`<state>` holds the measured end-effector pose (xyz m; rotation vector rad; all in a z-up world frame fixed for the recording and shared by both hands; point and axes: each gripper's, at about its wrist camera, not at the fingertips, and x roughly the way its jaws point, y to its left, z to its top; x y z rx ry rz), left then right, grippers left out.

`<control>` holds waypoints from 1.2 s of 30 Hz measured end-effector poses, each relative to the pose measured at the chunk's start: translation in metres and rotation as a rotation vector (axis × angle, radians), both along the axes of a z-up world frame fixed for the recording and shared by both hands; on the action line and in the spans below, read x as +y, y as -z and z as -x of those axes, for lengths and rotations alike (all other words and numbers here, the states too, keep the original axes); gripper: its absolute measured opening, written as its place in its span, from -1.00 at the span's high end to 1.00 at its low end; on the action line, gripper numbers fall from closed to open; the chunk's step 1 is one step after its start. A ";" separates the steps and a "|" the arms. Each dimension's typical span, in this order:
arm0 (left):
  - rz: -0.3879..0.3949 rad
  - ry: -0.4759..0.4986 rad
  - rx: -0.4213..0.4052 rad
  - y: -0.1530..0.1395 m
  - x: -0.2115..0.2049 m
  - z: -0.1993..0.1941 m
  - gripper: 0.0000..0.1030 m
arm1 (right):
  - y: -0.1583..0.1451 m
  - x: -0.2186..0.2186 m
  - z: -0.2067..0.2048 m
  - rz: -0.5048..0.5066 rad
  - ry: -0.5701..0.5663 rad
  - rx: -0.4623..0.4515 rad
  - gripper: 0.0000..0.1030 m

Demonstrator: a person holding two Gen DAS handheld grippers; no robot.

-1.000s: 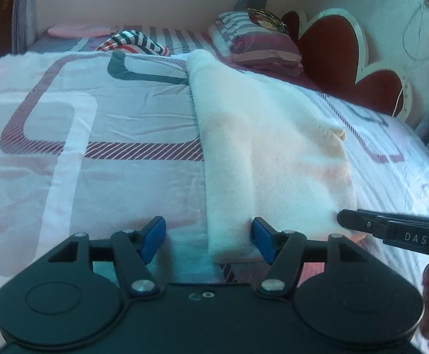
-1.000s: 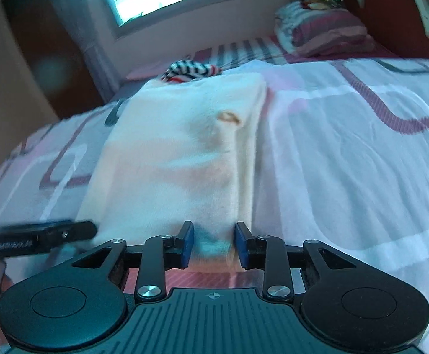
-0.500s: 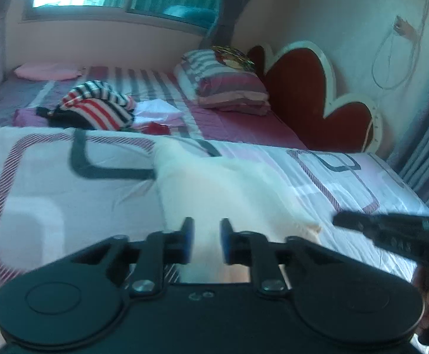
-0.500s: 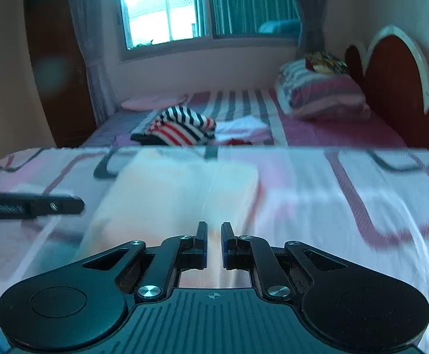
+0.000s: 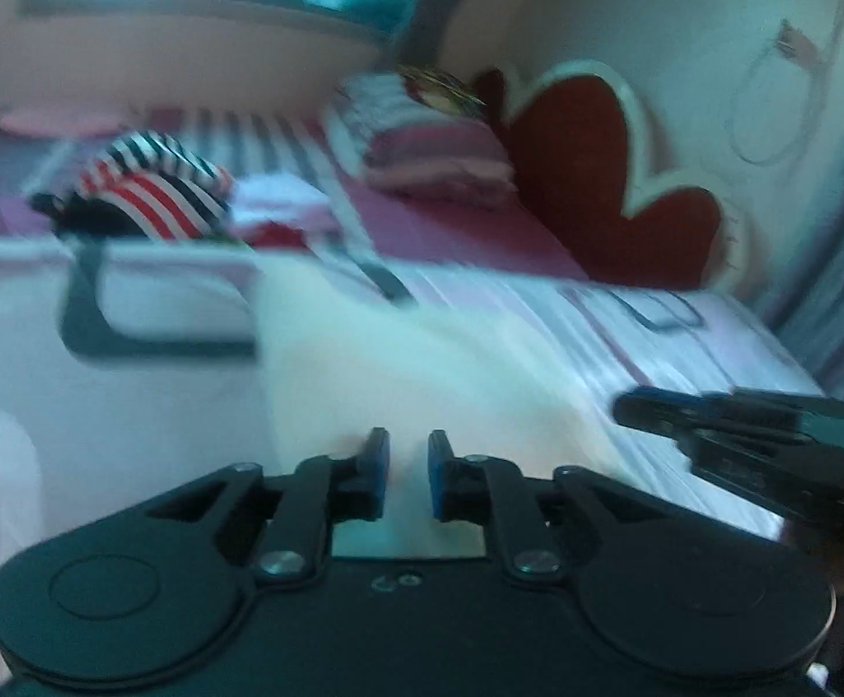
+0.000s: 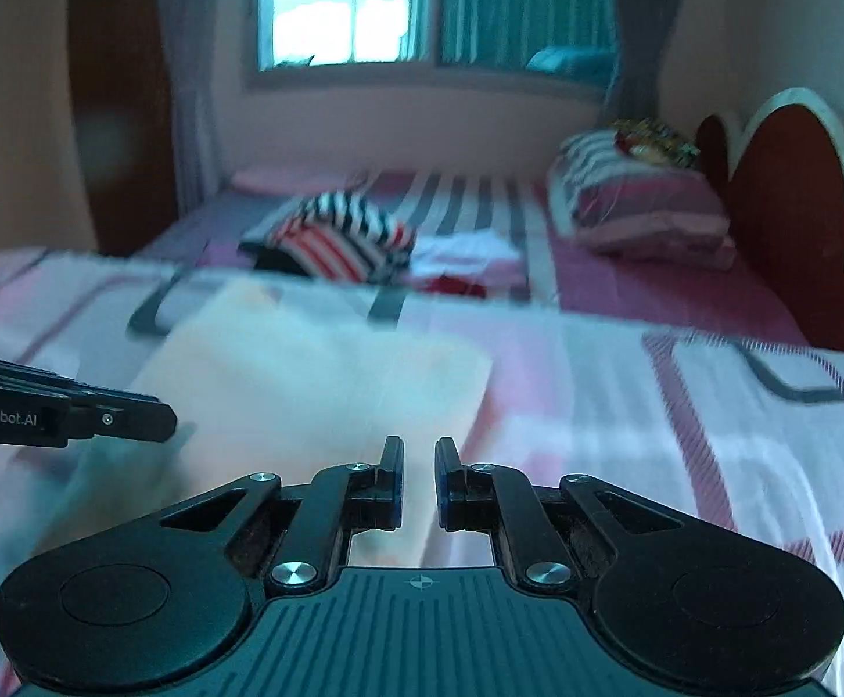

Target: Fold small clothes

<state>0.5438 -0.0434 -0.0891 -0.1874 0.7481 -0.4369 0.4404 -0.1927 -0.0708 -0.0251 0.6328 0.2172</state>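
The cream garment (image 5: 398,383) looks like soft, fleecy matt cloth. The bedspread (image 6: 683,406) under it is smooth printed fabric with a slight sheen. Both grippers, left (image 5: 409,473) and right (image 6: 419,479), are matt black plastic with bright metal screws and blue pads (image 5: 378,459). The headboard (image 5: 590,174) looks smooth.

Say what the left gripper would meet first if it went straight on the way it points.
Probably the cream cloth that the left gripper is pinching; it stretches ahead over the bedspread. The frame is blurred, so depth is uncertain.
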 end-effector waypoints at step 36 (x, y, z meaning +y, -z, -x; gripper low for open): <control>-0.338 0.022 -0.003 0.011 -0.023 0.118 0.63 | 0.004 0.019 0.075 0.004 -0.130 0.153 0.80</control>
